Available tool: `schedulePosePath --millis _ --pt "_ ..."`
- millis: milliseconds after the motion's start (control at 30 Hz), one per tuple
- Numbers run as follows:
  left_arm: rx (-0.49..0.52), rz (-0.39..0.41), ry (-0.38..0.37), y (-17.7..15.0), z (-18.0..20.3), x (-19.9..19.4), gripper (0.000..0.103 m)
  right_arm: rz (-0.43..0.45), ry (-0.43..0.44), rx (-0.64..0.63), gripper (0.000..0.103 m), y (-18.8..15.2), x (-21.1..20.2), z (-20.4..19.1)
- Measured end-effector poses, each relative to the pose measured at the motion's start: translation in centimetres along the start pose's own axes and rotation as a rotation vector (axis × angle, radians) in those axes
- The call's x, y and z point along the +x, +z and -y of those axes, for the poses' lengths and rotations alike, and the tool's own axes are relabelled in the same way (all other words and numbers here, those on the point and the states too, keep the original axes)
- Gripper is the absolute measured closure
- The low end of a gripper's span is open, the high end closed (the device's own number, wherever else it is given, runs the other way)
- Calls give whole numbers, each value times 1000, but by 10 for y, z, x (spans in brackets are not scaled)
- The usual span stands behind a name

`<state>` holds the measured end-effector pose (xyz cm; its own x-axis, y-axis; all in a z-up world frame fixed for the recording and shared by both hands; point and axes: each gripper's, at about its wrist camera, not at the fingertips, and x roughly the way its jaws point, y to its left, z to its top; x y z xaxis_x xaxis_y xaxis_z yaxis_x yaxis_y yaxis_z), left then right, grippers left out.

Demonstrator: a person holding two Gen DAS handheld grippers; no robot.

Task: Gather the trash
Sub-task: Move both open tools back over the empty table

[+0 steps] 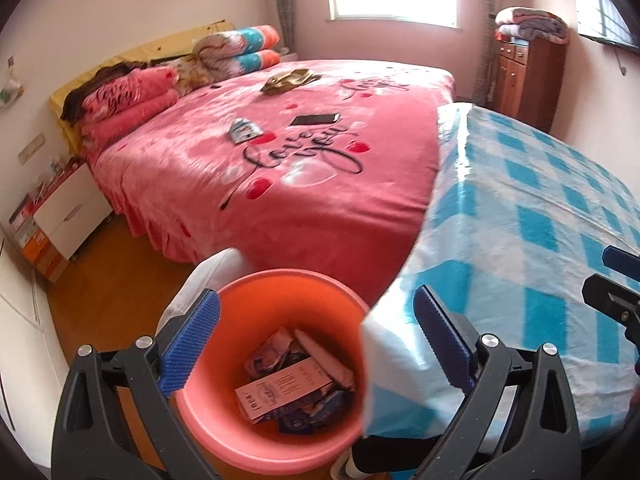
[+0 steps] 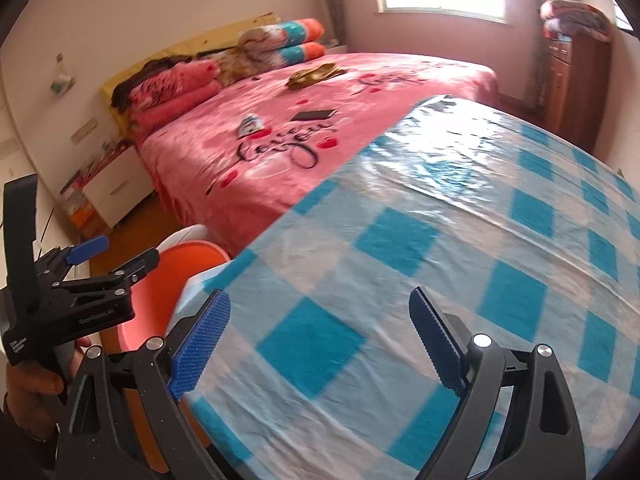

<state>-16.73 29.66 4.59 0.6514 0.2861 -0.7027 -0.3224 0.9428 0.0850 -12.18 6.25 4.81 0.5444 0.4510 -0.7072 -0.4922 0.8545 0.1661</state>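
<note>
An orange bin (image 1: 224, 412) stands on the floor beside the table, with a printed carton (image 1: 280, 392) and several wrappers inside. My left gripper (image 1: 316, 296) hangs open above its mouth, nothing between the blue pads. My right gripper (image 2: 320, 294) is open over the blue checked tablecloth (image 2: 400, 240) and holds nothing. On the pink bed (image 1: 320, 200) lie a blue-white packet (image 1: 244, 130), a crumpled gold wrapper (image 1: 290, 79) and a dark phone (image 1: 315, 119). The right wrist view shows the bin (image 2: 160, 292) at lower left, with the left gripper (image 2: 116, 258) in a hand over it.
The table (image 1: 520, 220) fills the right side and overhangs the bin. A white object (image 1: 216, 272) stands behind the bin. A white nightstand (image 1: 72, 208) with boxes sits left of the bed, a wooden cabinet (image 1: 528, 76) with folded blankets at the far right. Folded quilts lie at the headboard.
</note>
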Motion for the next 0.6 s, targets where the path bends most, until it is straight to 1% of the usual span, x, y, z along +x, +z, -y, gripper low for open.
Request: schedulePosePath --millis 267,433,600 --pt "68 35 -57 10 44 -16 5 59 -62 102 13 -17 -31 48" --pt "116 51 -104 13 77 -25 5 91 -104 151 13 -27 -50 72" --pt "155 72 -131 15 103 -36 5 124 -144 193 13 -35 -70 94"
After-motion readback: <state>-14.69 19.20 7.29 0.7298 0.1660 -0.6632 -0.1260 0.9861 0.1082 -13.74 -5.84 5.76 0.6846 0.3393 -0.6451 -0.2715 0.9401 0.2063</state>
